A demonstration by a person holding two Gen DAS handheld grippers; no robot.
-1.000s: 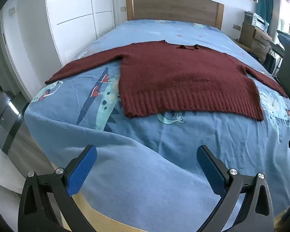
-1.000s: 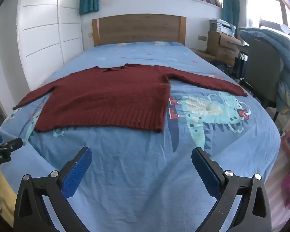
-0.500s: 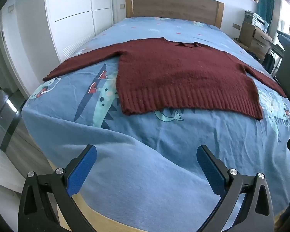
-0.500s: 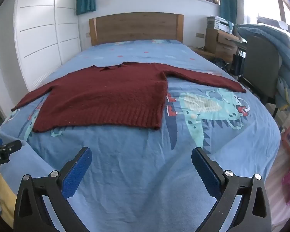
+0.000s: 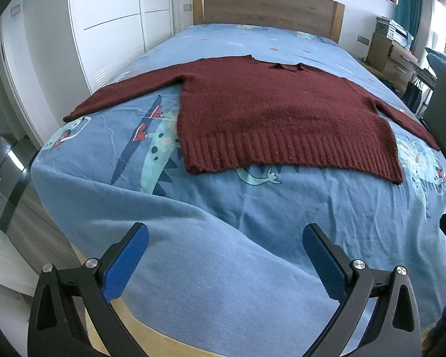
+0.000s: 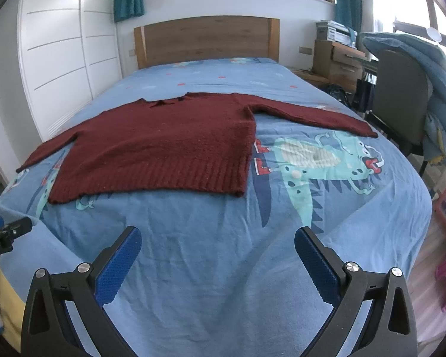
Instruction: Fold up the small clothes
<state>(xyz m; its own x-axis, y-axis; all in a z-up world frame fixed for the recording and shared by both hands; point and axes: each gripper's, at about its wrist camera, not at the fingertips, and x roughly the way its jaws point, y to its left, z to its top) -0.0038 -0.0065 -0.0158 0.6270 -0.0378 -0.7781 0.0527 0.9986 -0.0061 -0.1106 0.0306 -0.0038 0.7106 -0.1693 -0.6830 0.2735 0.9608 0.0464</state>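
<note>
Dark-red fuzzy knit sweater (image 5: 276,119) w/ ribbed hem lies flat, sleeves spread, on bed's blue dinosaur-print cotton sheet (image 6: 223,267). Left gripper (image 5: 225,239) & right gripper (image 6: 218,241) both released, empty, near foot.
</note>
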